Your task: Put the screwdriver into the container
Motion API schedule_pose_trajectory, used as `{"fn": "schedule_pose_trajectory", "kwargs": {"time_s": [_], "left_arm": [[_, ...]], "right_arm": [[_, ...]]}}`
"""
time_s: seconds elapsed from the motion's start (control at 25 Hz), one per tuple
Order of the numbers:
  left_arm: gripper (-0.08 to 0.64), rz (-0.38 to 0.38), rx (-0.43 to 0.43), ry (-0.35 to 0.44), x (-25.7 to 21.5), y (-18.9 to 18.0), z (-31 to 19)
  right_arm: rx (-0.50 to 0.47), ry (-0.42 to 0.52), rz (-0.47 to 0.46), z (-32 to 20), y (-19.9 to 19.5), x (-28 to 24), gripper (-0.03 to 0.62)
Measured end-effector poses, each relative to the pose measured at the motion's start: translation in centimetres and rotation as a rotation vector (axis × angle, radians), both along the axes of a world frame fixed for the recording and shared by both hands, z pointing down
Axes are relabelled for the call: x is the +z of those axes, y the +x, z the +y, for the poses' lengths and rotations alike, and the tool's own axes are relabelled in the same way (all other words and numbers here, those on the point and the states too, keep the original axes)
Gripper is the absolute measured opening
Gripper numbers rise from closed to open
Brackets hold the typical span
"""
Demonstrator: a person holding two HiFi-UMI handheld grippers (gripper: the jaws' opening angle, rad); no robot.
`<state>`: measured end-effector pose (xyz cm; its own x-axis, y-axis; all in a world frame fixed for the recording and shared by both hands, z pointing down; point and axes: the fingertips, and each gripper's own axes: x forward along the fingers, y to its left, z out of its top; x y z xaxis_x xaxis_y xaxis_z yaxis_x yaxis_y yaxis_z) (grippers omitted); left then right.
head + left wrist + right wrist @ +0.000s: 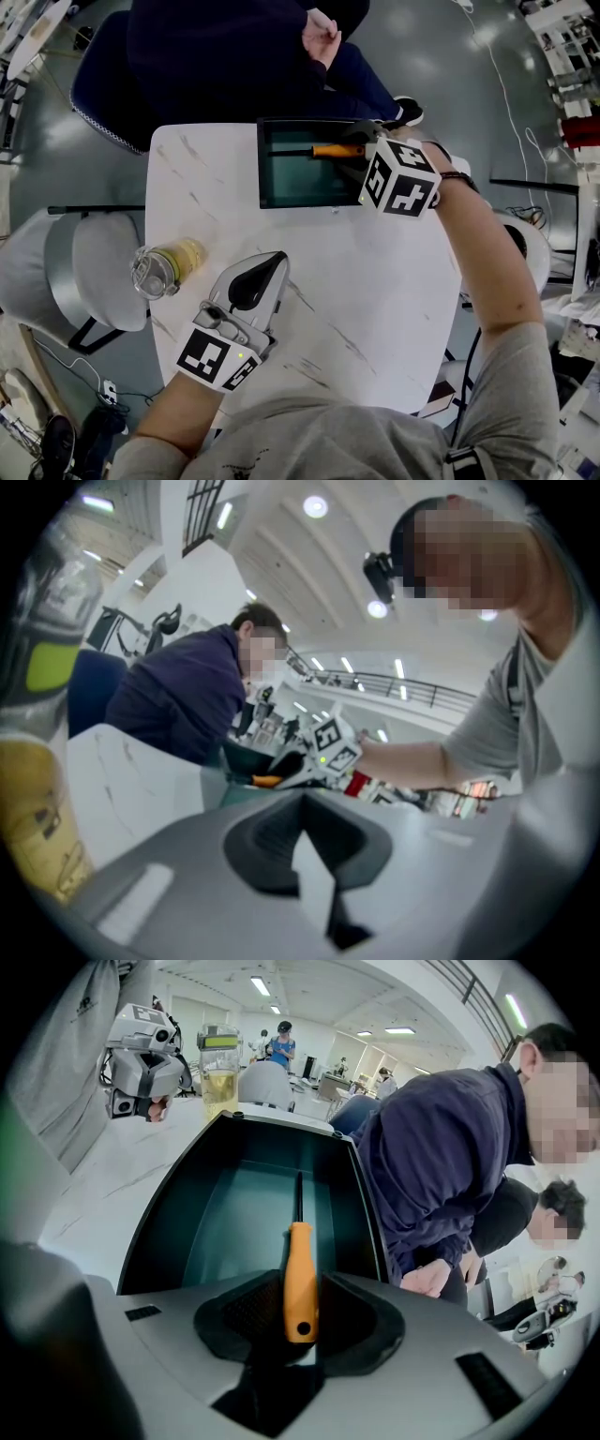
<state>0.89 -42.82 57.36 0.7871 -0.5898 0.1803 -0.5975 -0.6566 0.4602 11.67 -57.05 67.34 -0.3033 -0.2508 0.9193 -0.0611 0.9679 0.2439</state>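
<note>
Head view: the right gripper [361, 141] is over the far edge of the container [309, 202], and the screwdriver [337, 150] is inside it. Left gripper view: the left gripper [302, 803], well apart from the container, has its jaws together and empty. Right gripper view: the jaws stand slightly apart, with the orange handle between them.

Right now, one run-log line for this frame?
right gripper: open around screwdriver handle | shaft: inside container | left gripper: shut, empty
</note>
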Motion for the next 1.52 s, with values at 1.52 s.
{"fn": "schedule_pose_trajectory", "kwargs": {"time_s": [1.52], "left_arm": [[0.000, 0.028, -0.004, 0.222, -20.6, -12.9, 6.4]], "right_arm": [[0.633, 0.188, -0.766, 10.4, -5.1, -26.0, 0.011]]}}
